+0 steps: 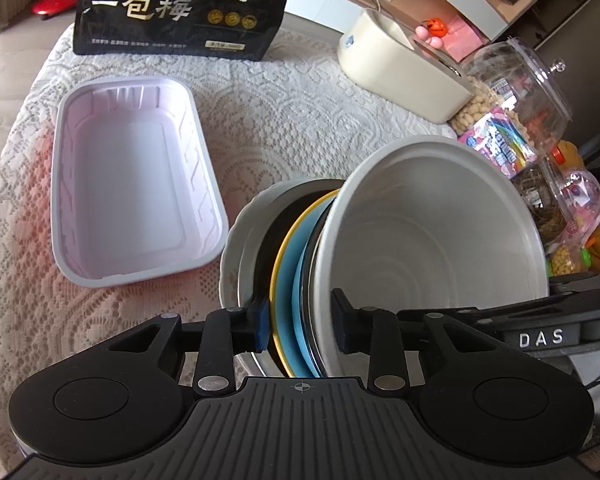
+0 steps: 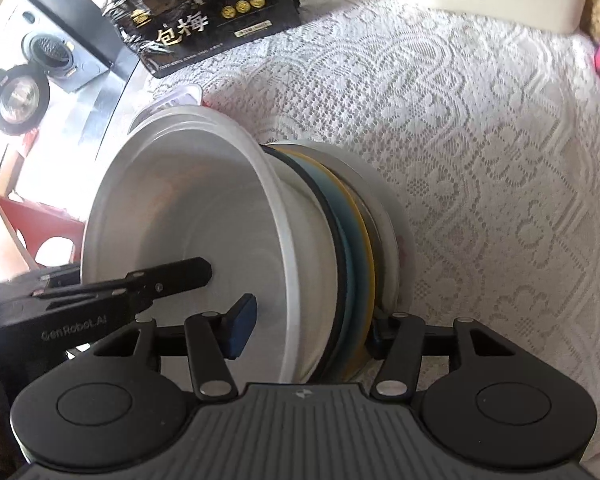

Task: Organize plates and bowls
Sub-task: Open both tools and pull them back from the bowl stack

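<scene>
Right gripper point(image 2: 308, 330) far pad hidden — seemingly (behind) stacked plates point(image 2: 356, 256).

Strong daylight from beyond the right gripper point(image 2: 306, 332), on its left side, blows out the window area point(image 2: 32, 184), leaves the lace tablecloth point(image 2: 480, 152) sharp nearby, and fisheye bending curves the edges.

A cream lace tablecloth point(image 1: 300, 112), openwork and rough, covers the table. At ten o'clock on it, a rectangular pale plastic tray point(image 1: 136, 184) looks smooth and satiny. At four o'clock, a deep white plastic bowl point(image 1: 432, 248) shows a matt, ringed inside. At twelve o'clock, a black glossy foil pouch point(image 1: 180, 8) shines.
</scene>
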Tool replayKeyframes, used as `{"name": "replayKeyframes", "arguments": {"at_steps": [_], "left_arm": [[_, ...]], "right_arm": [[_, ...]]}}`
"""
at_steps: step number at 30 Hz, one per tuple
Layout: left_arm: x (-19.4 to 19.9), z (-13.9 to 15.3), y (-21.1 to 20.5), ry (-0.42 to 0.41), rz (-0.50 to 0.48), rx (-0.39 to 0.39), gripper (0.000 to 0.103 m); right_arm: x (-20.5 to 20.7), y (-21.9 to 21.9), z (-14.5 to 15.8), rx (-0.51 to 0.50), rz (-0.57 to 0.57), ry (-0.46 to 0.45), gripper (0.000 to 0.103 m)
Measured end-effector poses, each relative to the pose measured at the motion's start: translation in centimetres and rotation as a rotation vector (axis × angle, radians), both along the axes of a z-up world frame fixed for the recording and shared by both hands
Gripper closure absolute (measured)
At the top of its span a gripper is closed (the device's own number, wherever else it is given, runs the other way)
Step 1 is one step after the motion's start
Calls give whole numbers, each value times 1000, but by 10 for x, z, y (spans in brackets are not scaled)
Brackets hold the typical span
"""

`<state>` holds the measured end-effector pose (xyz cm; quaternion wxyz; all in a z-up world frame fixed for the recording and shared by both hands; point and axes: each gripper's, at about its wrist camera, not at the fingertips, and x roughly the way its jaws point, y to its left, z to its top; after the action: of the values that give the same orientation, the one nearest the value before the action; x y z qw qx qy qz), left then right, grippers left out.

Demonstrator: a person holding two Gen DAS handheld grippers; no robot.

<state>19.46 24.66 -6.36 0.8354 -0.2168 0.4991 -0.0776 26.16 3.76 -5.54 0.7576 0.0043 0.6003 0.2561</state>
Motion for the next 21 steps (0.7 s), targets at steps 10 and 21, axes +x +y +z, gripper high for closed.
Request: {"name": "replayKeyframes", "arguments": {"at_steps": [10,21], "left_arm": [[-1,2,-2,0,-11,10,70],[-16,34,-7,-138,-23,135,68]], "right_arm": [[-2,-3,7,-16,4,-19,52],[-26,13,43,-113,89,-242,49]]}}
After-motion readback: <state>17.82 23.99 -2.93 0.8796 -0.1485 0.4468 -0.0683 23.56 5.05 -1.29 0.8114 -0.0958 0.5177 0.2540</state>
